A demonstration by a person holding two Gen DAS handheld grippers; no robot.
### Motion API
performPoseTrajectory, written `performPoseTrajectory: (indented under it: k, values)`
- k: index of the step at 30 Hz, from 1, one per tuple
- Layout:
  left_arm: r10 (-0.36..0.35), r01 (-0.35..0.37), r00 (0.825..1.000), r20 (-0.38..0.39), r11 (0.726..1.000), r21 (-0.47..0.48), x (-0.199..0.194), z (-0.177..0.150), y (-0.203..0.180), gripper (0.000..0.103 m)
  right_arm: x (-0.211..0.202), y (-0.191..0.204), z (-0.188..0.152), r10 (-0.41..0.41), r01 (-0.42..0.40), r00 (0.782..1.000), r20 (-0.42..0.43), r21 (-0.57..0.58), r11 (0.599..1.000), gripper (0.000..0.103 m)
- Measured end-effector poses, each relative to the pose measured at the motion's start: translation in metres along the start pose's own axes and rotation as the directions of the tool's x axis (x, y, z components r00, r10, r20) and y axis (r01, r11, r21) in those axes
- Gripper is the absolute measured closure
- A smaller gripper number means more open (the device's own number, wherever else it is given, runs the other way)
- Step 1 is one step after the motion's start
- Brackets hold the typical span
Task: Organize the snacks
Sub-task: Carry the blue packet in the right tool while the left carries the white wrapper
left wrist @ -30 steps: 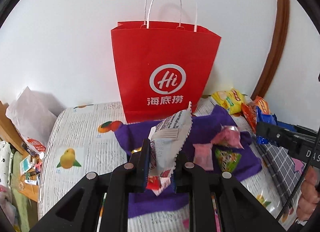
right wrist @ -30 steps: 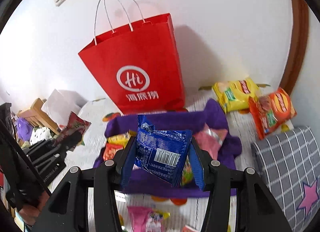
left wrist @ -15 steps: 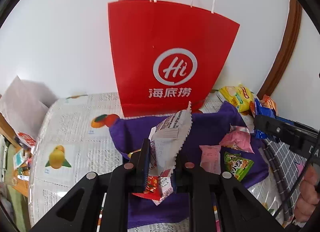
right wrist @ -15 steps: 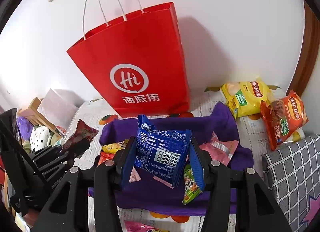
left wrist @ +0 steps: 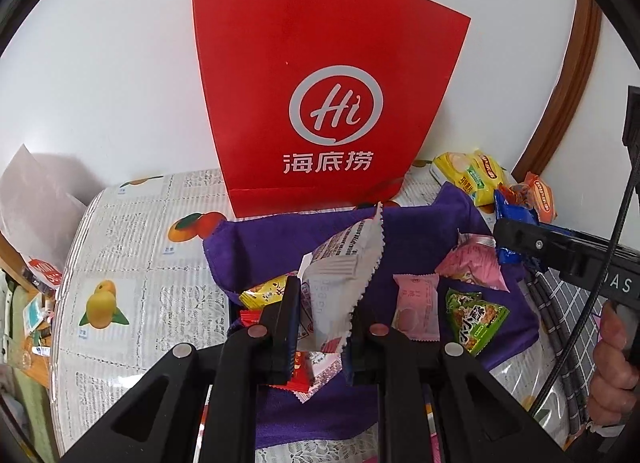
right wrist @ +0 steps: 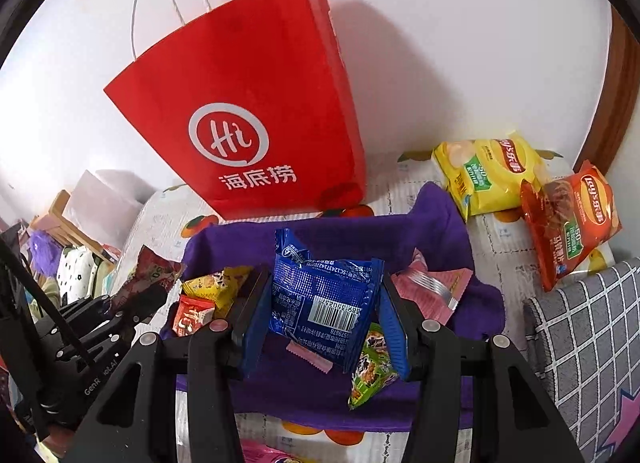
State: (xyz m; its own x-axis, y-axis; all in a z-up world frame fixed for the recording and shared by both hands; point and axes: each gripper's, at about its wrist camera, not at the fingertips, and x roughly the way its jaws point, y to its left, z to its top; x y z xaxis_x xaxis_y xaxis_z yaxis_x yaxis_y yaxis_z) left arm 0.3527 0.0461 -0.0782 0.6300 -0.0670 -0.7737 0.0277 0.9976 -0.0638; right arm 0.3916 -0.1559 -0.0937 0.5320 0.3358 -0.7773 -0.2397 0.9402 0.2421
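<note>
My left gripper (left wrist: 320, 327) is shut on a white snack packet (left wrist: 340, 287) with a red end, held upright above a purple cloth (left wrist: 420, 239). My right gripper (right wrist: 324, 315) is shut on a blue snack packet (right wrist: 324, 299), also over the purple cloth (right wrist: 360, 231). A red paper bag (left wrist: 324, 103) with white handles stands against the wall behind the cloth, also in the right wrist view (right wrist: 248, 123). On the cloth lie a pink packet (left wrist: 416, 307), a green packet (left wrist: 476, 319) and a yellow packet (left wrist: 264, 293).
Yellow chips (right wrist: 488, 175) and orange chips (right wrist: 568, 219) lie at the right by a grey checked cushion (right wrist: 584, 343). The fruit-print tablecloth (left wrist: 132, 263) covers the table. A person's hand (left wrist: 612, 363) holds the right gripper. Clutter lies off the table's left edge.
Both grippers have moved forward and down toward the cloth and red bag, which now looks larger. Each still holds its packet.
</note>
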Motion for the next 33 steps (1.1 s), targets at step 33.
performPoseTrajectory:
  k: [33]
  values:
    - [-0.002, 0.002, 1.0, -0.002, 1.0, -0.024, -0.004, 0.002, 0.004, 0.086, 0.011, 0.015, -0.008, -0.015, 0.014, 0.999, -0.032, -0.046, 0.999, 0.052]
